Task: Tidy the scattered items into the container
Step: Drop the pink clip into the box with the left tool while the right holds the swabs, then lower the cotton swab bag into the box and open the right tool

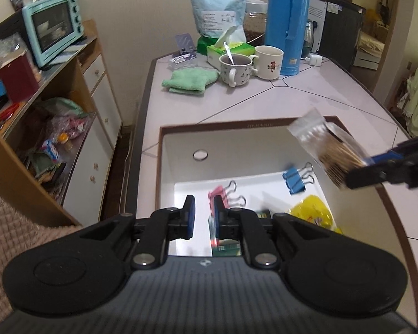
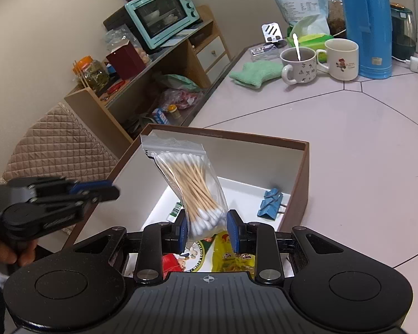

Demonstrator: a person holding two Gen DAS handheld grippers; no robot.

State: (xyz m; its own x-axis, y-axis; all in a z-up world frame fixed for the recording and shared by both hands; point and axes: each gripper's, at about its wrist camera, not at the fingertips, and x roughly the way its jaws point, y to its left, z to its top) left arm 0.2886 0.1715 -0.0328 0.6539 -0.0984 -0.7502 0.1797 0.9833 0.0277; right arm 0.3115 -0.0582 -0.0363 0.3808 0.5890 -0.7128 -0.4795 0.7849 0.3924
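Pale tiled tabletop [image 2: 334, 144] carries a brown box [image 2: 302, 178] with a white inside; toward twelve o'clock stand two mugs [image 2: 299, 65], a green cloth [image 2: 255, 73] and a blue thermos [image 2: 367, 25]. At ten o'clock a wooden shelf [image 2: 142, 83] holds a teal toaster oven [image 2: 164, 14].

The right gripper [image 2: 207, 229] hangs over the box, its blue pads closed on the lower end of a bag of cotton swabs [image 2: 193, 183], which rises tilted toward eleven o'clock, clear of the box floor. In the box lie a blue binder clip [image 2: 270, 204], pink binder clips [image 1: 223, 194] and a yellow packet [image 2: 234, 258].

The left gripper [image 1: 204, 215] hovers over the box's near edge, fingers parted and holding nothing; a hand [image 2: 5, 253] grips its handle.
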